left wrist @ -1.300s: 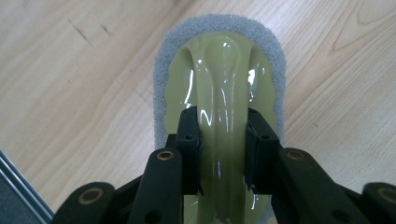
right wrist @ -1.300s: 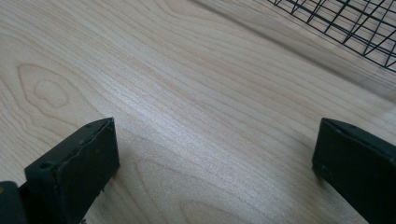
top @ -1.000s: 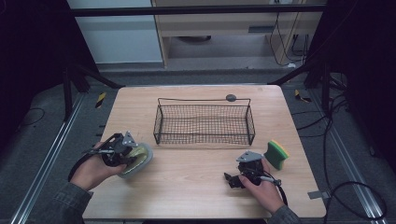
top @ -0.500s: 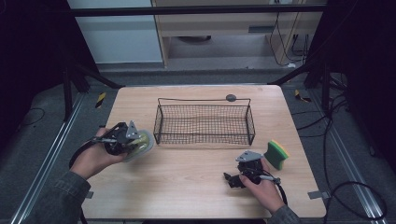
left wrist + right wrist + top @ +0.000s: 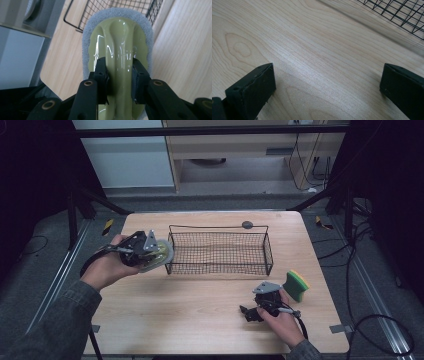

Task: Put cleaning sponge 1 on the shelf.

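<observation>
My left gripper (image 5: pixel 150 251) is shut on the ridge handle of a pale green scrubber with a grey pad (image 5: pixel 117 45), held in the air just left of the black wire basket (image 5: pixel 220 251). In the high view the scrubber (image 5: pixel 161 254) sits close to the basket's left wall. Low over the table near the front right, my right gripper (image 5: pixel 248 312) stands open, and its jaws frame bare wood in the right gripper view. A green and yellow sponge (image 5: pixel 295 285) lies on the table to the right of that hand.
A small dark round object (image 5: pixel 247 225) lies behind the basket near the table's far edge. The wooden table (image 5: pixel 200 320) has open room across its front middle. Dark floor with cables surrounds the table.
My left hand has lifted the scrubber up and carried it away from me and rightward, toward the basket's left end. The right gripper has stayed put.
</observation>
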